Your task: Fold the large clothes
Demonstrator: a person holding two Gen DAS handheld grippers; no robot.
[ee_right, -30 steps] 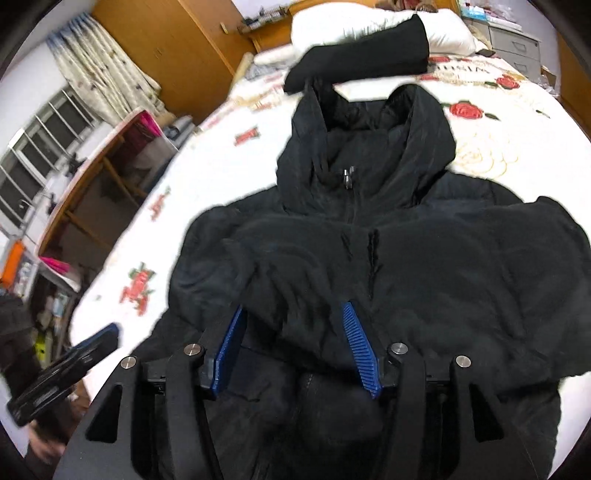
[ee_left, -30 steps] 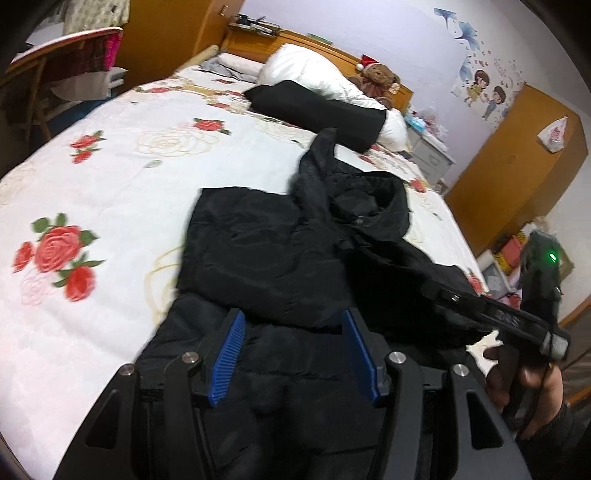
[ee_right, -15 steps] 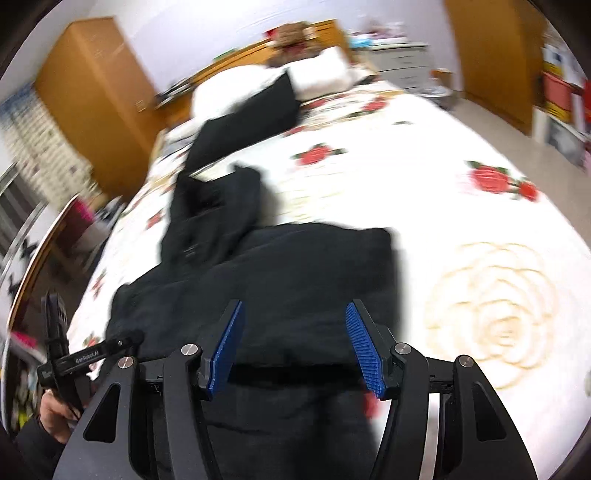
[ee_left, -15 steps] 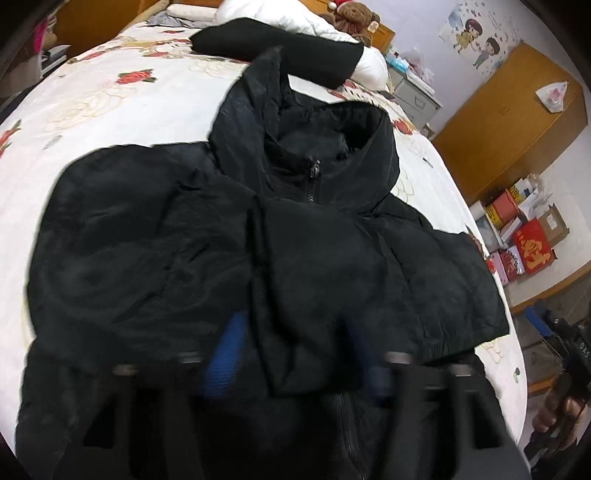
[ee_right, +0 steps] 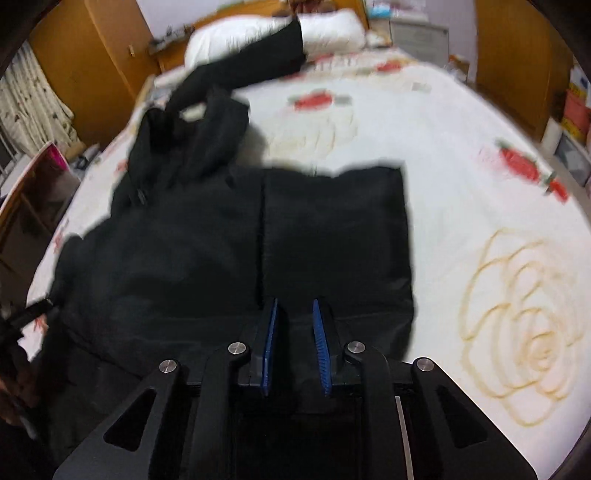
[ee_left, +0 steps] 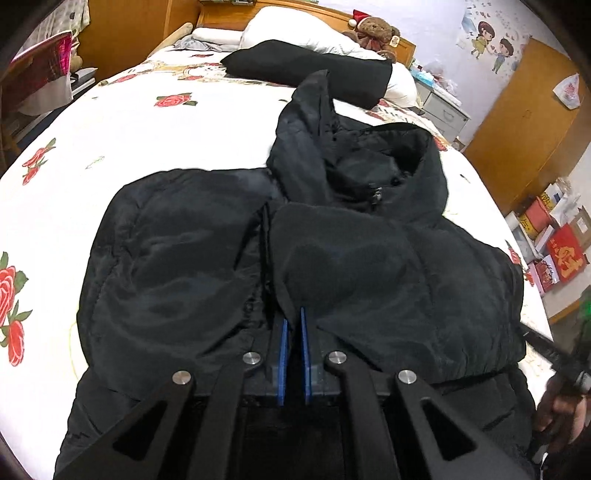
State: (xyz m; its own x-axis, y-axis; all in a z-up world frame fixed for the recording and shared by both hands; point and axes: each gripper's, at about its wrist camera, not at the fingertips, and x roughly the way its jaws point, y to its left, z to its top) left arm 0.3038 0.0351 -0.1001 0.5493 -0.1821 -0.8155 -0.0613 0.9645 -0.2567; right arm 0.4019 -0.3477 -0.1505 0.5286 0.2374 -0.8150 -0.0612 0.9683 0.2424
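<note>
A: Left view: your left gripper (ee_left: 292, 332) has its jaws nearly together, pinching a sleeve cuff of the jacket (ee_left: 184, 266) spread on the bed (ee_left: 129, 122), ready to carry the fold.

B: Open bedspread lies left of it.

A: Right view, blurry: right gripper (ee_right: 295, 328), jaws narrowly apart at the jacket's folded edge; whether they grip cloth, I can't tell.

B: Bare bed to your right.

open: bedsheet (ee_right: 480, 177) right of jacket (ee_left: 332, 258) | blocked: pillow (ee_left: 295, 22) at headboard
</note>
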